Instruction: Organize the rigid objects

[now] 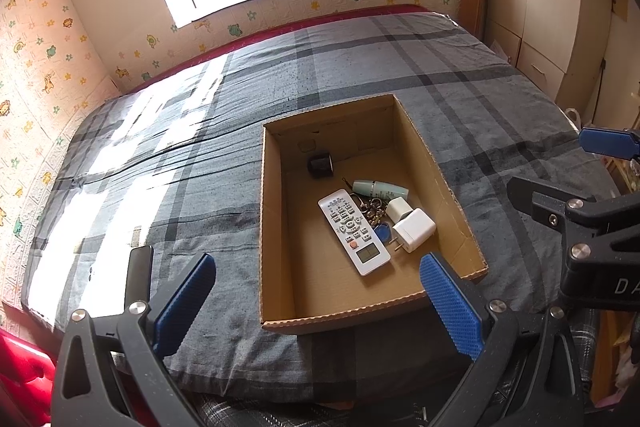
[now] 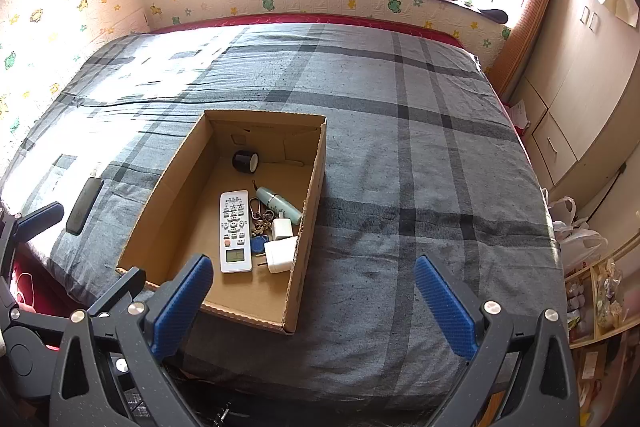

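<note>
Cardboard box (image 1: 276,219) sits near the bed's (image 1: 500,115) front edge, holding a white remote (image 1: 354,231), two white chargers (image 1: 414,230), keys (image 1: 374,207), a mint tube (image 1: 380,189) and a black roll (image 1: 320,165). A black remote (image 2: 85,206) lies on the bed near its left edge, apart from the box. Left gripper (image 1: 316,301) and right gripper (image 2: 314,301) hover at the front edge, both spread wide and gripping nothing.

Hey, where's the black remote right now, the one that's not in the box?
The black remote lies on the grey plaid bedspread, outside the cardboard box on its left, near the bed's left edge, in both views.
</note>
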`<state>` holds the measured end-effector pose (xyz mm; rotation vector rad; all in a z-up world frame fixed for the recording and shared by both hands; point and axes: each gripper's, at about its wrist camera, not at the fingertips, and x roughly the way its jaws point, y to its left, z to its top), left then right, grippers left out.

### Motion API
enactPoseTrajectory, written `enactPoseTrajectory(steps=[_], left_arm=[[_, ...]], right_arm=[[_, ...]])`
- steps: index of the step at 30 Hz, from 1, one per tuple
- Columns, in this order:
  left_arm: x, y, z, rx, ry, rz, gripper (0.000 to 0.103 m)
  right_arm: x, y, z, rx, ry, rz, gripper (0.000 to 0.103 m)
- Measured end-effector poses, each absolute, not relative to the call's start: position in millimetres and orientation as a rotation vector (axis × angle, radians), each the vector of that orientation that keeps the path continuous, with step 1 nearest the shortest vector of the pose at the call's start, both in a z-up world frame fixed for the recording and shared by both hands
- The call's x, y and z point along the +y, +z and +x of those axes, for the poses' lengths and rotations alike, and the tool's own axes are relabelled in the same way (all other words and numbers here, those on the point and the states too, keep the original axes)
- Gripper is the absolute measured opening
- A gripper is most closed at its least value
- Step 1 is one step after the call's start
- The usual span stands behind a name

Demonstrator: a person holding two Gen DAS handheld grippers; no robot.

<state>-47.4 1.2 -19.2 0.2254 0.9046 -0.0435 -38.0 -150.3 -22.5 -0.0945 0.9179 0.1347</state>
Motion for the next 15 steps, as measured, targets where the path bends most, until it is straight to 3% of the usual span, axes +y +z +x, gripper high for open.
enactPoseTrajectory(steps=[15], left_arm=[[1, -21, -40, 0.903, -0.053, 0.241, 0.103]], right_arm=[[-146, -27, -27, 0.931, 0.132, -0.106, 0.103]])
